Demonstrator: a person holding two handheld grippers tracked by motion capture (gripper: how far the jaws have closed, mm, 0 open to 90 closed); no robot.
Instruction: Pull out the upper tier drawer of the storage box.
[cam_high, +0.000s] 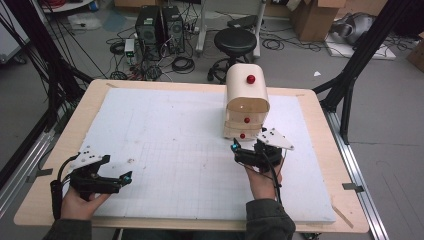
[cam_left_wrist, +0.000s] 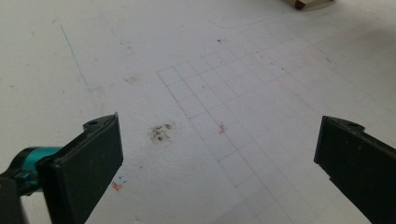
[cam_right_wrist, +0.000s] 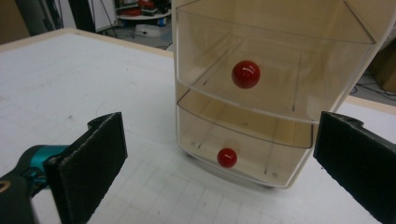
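A small cream drawer cabinet (cam_high: 246, 102) stands upright on the white foam board (cam_high: 165, 130), right of its middle. It has a red knob on its rounded top (cam_high: 250, 79) and a red knob on each lower drawer front. In the right gripper view the see-through drawers (cam_right_wrist: 280, 60) carry an upper knob (cam_right_wrist: 245, 74) and a lower knob (cam_right_wrist: 227, 157). My right gripper (cam_high: 248, 148) (cam_right_wrist: 222, 135) sits just in front of the cabinet's base, open, with nothing between its pads. My left gripper (cam_high: 120, 171) (cam_left_wrist: 219, 135) rests open over bare board at the front left.
The foam board lies on a wooden table (cam_high: 65, 135) with its edges close on all sides. Small stains (cam_left_wrist: 161, 132) and a pencilled grid mark the board. Beyond the table are a black stool (cam_high: 235, 42), computer towers (cam_high: 160, 25), cables and cardboard boxes.
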